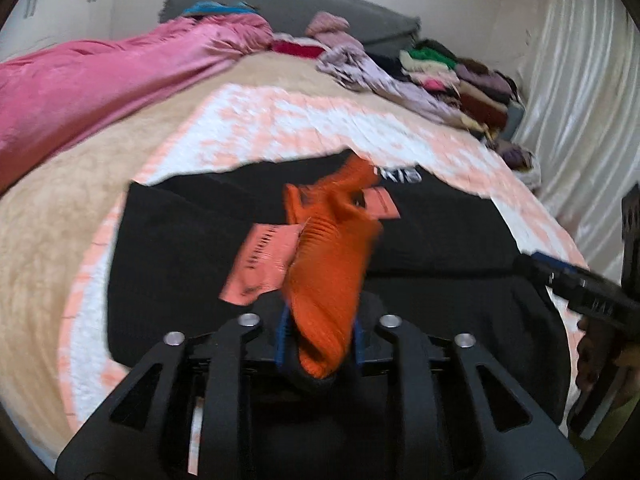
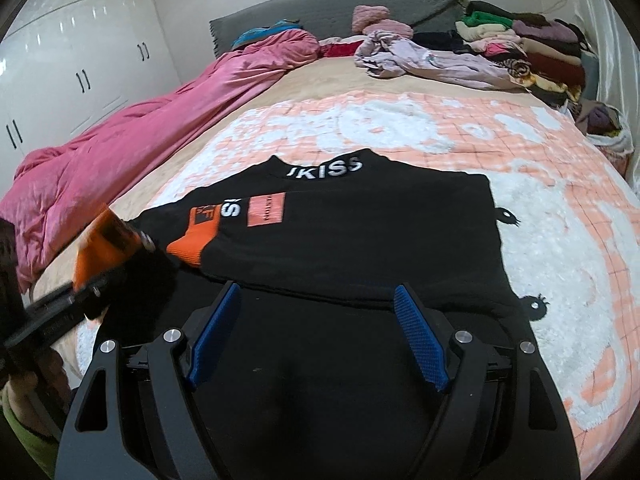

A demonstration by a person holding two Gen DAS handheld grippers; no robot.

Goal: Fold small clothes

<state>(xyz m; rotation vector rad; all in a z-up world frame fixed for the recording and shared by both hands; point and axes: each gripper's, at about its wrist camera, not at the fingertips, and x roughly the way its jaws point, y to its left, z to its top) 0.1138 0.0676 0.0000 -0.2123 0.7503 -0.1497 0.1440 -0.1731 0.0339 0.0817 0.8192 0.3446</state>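
A black top (image 2: 352, 232) with orange cuffs lies spread out on the bed (image 2: 540, 216), on a pink and white blanket. It is partly folded: one sleeve already lies across the front, its orange cuff (image 2: 192, 246) near the white letters. The left gripper (image 1: 318, 342) has the other orange cuff (image 1: 332, 280) between its fingers (image 1: 282, 340), lifted over the black cloth. I cannot tell if the fingers pinch the cuff or just sit loose around it. The right gripper (image 2: 316, 336) hangs over the near edge of the top with its fingers (image 2: 420, 340) spread wide and nothing in them. The step looks like folding in the second sleeve. Next, the cuff should be laid flat on the front, then the bottom folded up.
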